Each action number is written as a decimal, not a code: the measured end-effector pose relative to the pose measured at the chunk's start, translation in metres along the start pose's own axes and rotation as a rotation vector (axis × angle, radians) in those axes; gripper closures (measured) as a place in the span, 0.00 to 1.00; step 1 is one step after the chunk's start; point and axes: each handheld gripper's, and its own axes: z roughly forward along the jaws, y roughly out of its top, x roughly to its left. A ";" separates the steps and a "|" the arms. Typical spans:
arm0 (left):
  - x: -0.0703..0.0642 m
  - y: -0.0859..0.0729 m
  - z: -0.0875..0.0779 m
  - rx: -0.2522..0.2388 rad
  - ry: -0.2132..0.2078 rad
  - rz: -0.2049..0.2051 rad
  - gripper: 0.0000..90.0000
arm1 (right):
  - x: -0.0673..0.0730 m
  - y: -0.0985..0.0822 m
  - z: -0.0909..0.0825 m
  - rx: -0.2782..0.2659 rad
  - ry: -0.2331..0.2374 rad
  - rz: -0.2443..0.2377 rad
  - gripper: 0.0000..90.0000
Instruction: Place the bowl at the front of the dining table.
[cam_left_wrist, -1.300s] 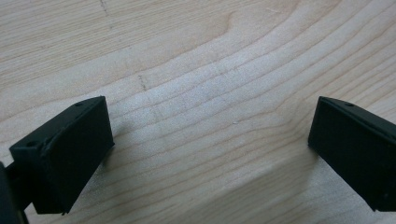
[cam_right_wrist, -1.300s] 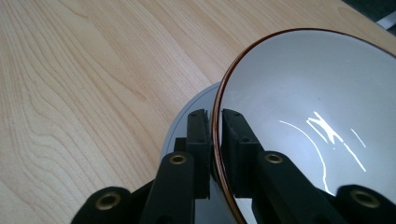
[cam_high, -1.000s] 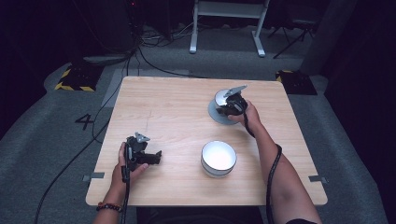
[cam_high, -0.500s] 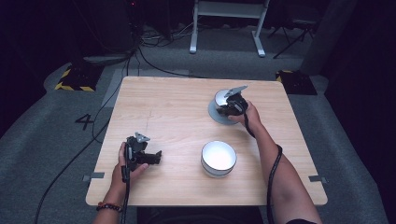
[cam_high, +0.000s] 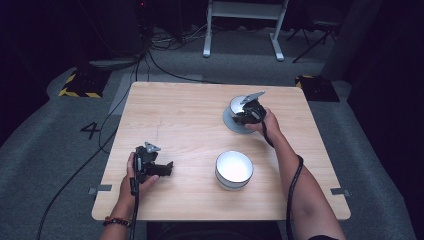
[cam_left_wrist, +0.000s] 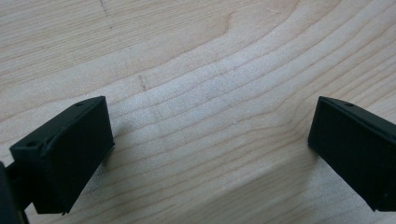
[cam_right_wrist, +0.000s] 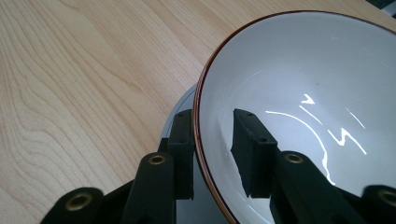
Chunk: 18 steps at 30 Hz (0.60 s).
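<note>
Bowls (cam_high: 234, 169) two, tongs (cam_high: 243, 116) two, saucer (cam_high: 231, 122) one

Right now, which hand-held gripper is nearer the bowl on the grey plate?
Right. The right hand-held gripper straddles that bowl's rim; the left hand-held gripper sits across the table.

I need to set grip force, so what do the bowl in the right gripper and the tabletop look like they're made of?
The white bowl with a thin brown rim looks like glazed ceramic, though glossy melamine is possible: sharp light streaks glint on its smooth inside. The right gripper straddles its wall. The pale wooden tabletop shows flowing grain lines and a matte finish; solid wood or veneer can't be told.
</note>
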 end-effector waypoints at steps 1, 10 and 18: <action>0.000 0.000 0.000 -0.001 -0.001 0.000 0.00 | 0.000 0.000 0.000 -0.006 0.003 0.006 0.76; 0.000 0.000 0.000 -0.001 -0.001 -0.001 0.00 | -0.004 -0.004 -0.007 0.012 -0.037 0.032 0.55; 0.000 0.000 0.000 -0.002 0.000 0.001 0.00 | -0.004 -0.005 -0.014 0.005 -0.065 0.019 0.42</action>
